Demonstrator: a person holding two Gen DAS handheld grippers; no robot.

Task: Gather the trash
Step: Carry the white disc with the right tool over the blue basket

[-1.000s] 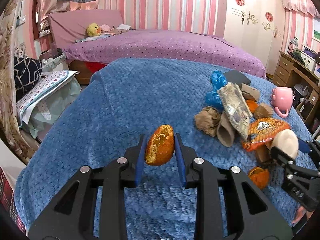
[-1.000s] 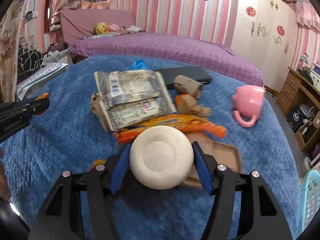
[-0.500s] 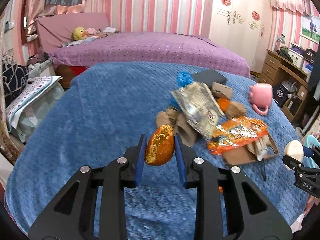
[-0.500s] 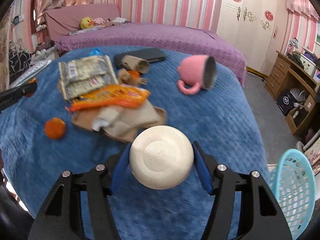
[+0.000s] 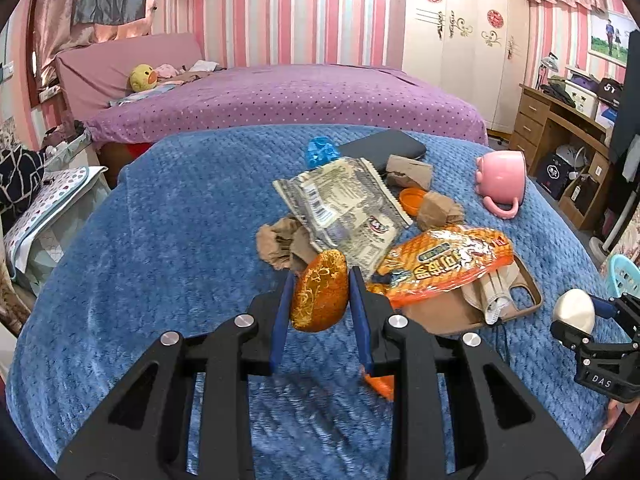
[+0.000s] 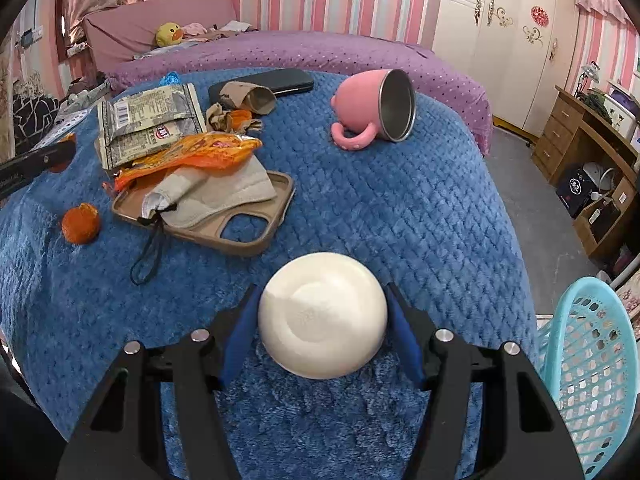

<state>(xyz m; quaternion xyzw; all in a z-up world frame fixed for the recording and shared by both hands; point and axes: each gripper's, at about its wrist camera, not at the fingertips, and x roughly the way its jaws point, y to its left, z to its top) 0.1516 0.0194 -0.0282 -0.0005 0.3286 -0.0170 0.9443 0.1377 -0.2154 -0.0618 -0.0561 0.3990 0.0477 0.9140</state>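
Observation:
My left gripper (image 5: 320, 274) is shut on a piece of orange peel (image 5: 320, 296), held above the blue blanket (image 5: 168, 240) just in front of the trash pile. My right gripper (image 6: 320, 290) is shut on a round cream bar of soap (image 6: 322, 316), low over the blanket near its right edge; the soap (image 5: 574, 310) also shows at the right of the left wrist view. The pile holds a silver wrapper (image 6: 148, 124), an orange snack bag (image 6: 192, 152) and crumpled brown paper (image 5: 280, 244). Another orange peel (image 6: 80, 224) lies loose beside it.
A light blue plastic basket (image 6: 592, 368) stands on the floor off the blanket's right edge. A pink mug (image 6: 376, 112) lies on its side. A tan phone case (image 6: 248, 236) with a cloth pouch, a cardboard tube (image 6: 248, 98) and a black case (image 6: 280, 80) lie nearby.
My right gripper has carried the soap rightwards, off the pile, and the basket has come into its view. My left gripper has moved right with the peel, closer to the pile.

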